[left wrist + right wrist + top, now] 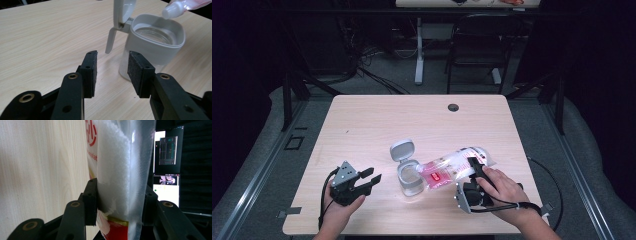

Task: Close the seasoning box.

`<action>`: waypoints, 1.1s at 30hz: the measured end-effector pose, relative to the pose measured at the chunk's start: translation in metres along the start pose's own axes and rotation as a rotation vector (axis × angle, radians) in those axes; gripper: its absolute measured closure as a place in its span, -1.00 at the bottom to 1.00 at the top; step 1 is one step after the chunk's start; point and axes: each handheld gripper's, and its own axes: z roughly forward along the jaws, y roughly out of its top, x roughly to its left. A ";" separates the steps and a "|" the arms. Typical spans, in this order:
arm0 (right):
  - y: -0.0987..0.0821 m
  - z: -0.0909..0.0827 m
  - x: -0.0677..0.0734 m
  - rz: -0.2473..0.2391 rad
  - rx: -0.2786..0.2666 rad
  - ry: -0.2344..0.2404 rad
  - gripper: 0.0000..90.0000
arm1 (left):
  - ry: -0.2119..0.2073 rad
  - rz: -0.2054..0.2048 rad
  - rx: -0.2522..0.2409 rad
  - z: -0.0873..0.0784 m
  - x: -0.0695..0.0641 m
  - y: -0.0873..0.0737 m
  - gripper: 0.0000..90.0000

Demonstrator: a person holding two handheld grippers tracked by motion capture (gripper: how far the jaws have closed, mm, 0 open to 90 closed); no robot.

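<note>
Starting at the lower left of the high view, I see my left gripper [373, 180] resting on the table [362, 120], jaws spread wide with nothing between them, pointing right toward the jar [409, 181]. In the left gripper view the two pads [90, 72] frame bare wood, and the jar stands just beyond the right-hand pad, not touching it. Above that gripper, the whole upper left of the tabletop is open wood up to the far edge, so I have free room there. The near table edge sits close under my left hand [339, 210].

At the centre, the clear jar with its grey collar stands upright, its grey lid [402, 150] flipped open and standing up on the far left side of the rim. The pouch's white spout [172, 11] hovers over the rim at the upper right of the left gripper view.

Right of centre, the refill pouch [452, 167] lies tilted, spout lowest, pointing left at the jar mouth. My right gripper [472, 170] clamps the pouch across its body; in the right gripper view both pads press the plastic, with white granules [112, 167] packed inside. The right table edge lies near my right hand [502, 192], and a cable hole [453, 107] sits near the far edge.
</note>
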 end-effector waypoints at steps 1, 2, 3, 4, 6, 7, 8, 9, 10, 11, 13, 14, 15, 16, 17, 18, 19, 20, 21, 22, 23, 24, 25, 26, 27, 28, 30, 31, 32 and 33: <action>0.001 -0.001 -0.001 -0.020 0.021 -0.007 0.30 | -0.003 0.003 -0.002 0.000 -0.001 0.001 0.33; 0.001 -0.001 -0.001 -0.012 0.010 -0.003 0.30 | -0.008 0.006 -0.002 -0.001 -0.003 0.002 0.33; 0.001 0.001 0.000 0.002 -0.011 0.001 0.30 | -0.014 0.011 -0.003 -0.001 -0.005 0.003 0.33; 0.002 0.001 -0.001 -0.007 0.001 0.000 0.30 | -0.019 0.014 0.001 -0.001 -0.007 0.005 0.33; 0.002 0.002 -0.001 -0.001 -0.007 -0.002 0.30 | -0.028 0.018 -0.011 0.000 -0.011 0.006 0.34; 0.002 0.002 -0.001 -0.012 -0.010 -0.006 0.31 | -0.036 0.025 -0.011 0.000 -0.013 0.007 0.34; 0.003 0.002 0.000 -0.021 -0.004 -0.009 0.31 | -0.043 0.032 -0.012 0.000 -0.014 0.008 0.34; 0.003 0.002 -0.001 -0.026 0.004 -0.004 0.31 | -0.050 0.036 -0.015 0.000 -0.017 0.009 0.34; 0.003 0.002 -0.001 -0.031 0.005 -0.003 0.31 | -0.053 0.047 -0.015 0.000 -0.019 0.010 0.34; 0.004 0.002 0.000 -0.032 0.006 -0.005 0.31 | -0.053 0.047 -0.015 0.000 -0.019 0.010 0.34; 0.004 0.002 0.001 -0.040 0.013 -0.003 0.31 | -0.073 0.051 -0.018 0.001 -0.026 0.013 0.34; 0.004 0.003 0.001 -0.036 0.009 0.000 0.31 | -0.076 0.056 -0.021 0.001 -0.027 0.014 0.34; 0.004 0.003 0.001 -0.038 0.009 -0.001 0.31 | -0.078 0.060 -0.021 0.001 -0.029 0.014 0.34; 0.004 0.003 0.001 -0.039 0.011 -0.003 0.31 | -0.081 0.068 -0.020 0.002 -0.030 0.015 0.34; 0.004 0.003 0.001 -0.036 0.010 -0.002 0.31 | -0.084 0.066 -0.019 0.002 -0.031 0.016 0.34; 0.004 0.004 0.001 -0.030 0.004 -0.004 0.31 | -0.087 0.070 -0.023 0.002 -0.032 0.017 0.34; 0.004 0.003 0.000 -0.037 0.011 -0.005 0.31 | -0.090 0.072 -0.024 0.003 -0.034 0.018 0.34; 0.004 0.003 0.000 -0.038 0.013 -0.004 0.31 | -0.092 0.074 -0.025 0.004 -0.035 0.019 0.34; 0.004 0.003 0.000 -0.035 0.012 -0.004 0.31 | -0.095 0.078 -0.025 0.004 -0.037 0.020 0.34; 0.005 0.002 -0.001 -0.046 0.014 -0.009 0.31 | -0.100 0.083 -0.025 0.005 -0.038 0.021 0.34; 0.005 0.003 -0.001 -0.045 0.003 -0.010 0.31 | -0.104 0.086 -0.026 0.006 -0.040 0.022 0.34; 0.005 0.003 -0.002 -0.052 0.013 -0.010 0.31 | -0.106 0.087 -0.029 0.007 -0.042 0.023 0.34; 0.005 0.004 -0.001 -0.040 -0.008 -0.011 0.31 | -0.110 0.095 -0.027 0.007 -0.044 0.024 0.34; 0.005 0.004 -0.001 -0.042 -0.009 -0.012 0.31 | -0.115 0.093 -0.027 0.008 -0.045 0.025 0.35; 0.006 0.003 -0.001 -0.037 -0.002 -0.009 0.31 | -0.118 0.102 -0.025 0.009 -0.047 0.025 0.35; 0.006 0.003 -0.002 -0.041 0.006 -0.006 0.31 | -0.114 0.105 -0.023 0.010 -0.048 0.026 0.36; 0.007 0.002 -0.003 -0.058 0.014 -0.010 0.31 | -0.123 0.110 -0.025 0.011 -0.050 0.027 0.36; 0.007 0.003 -0.002 -0.046 -0.004 -0.007 0.31 | -0.126 0.115 -0.022 0.011 -0.051 0.028 0.36; 0.007 0.004 -0.002 -0.049 -0.008 -0.008 0.31 | -0.128 0.116 -0.024 0.011 -0.052 0.029 0.36; 0.007 0.004 -0.002 -0.046 -0.009 -0.007 0.31 | -0.130 0.119 -0.026 0.011 -0.053 0.029 0.36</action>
